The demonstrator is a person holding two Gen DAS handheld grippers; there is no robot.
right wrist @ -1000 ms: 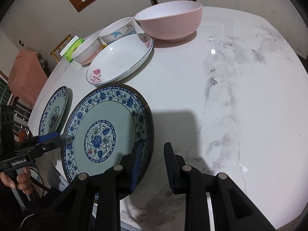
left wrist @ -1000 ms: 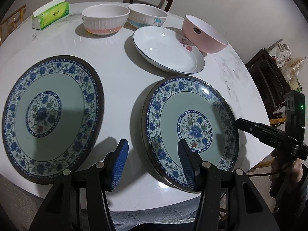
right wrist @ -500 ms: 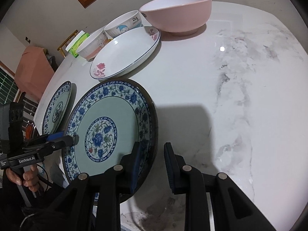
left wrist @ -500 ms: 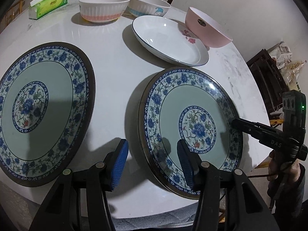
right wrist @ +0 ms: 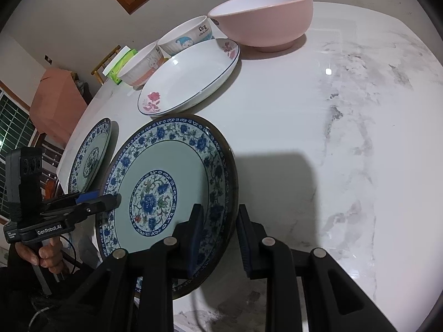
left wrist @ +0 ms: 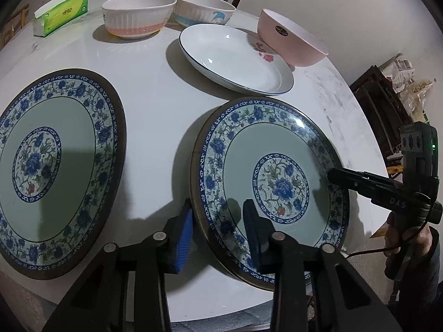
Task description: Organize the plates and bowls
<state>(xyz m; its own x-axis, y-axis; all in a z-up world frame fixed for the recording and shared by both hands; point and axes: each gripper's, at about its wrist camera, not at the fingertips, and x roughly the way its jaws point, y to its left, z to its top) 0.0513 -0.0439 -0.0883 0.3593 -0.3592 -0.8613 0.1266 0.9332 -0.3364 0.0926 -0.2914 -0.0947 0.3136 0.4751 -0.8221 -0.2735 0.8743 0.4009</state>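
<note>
1. Closest in: left gripper (left wrist: 218,207) parted fairly wide, one jaw outside the left edge of the near blue-flowered plate (left wrist: 277,179), the other over its rim band. Nothing clamped yet.
2. Same story opposite: right gripper (right wrist: 219,207) straddling that plate's right edge, jaws apart, gap showing on both sides of the rim. So both about equally near, one per side, plate flat on the table (left wrist: 155,88) right between them. Round plate, so no long axis to fuss over.
3. Readable bits on the tools: "DAS" on the right one from the left view, "GenRobot.AI" on the left one from the right view.
4. To the left, well apart: matching second blue plate (left wrist: 49,166). Probably the stacking target, just a guess.
5. Further back: white plate (left wrist: 235,61) with a pink flower and thin dark rim line.
6. Farthest: pink bowl (left wrist: 290,41) with a black sticker, unreadable; ribbed bowl (left wrist: 138,16) with a pink band; cartoon bowl (left wrist: 205,9), lettering too small to trust; green tissue pack (left wrist: 61,11), print not legible.
</note>
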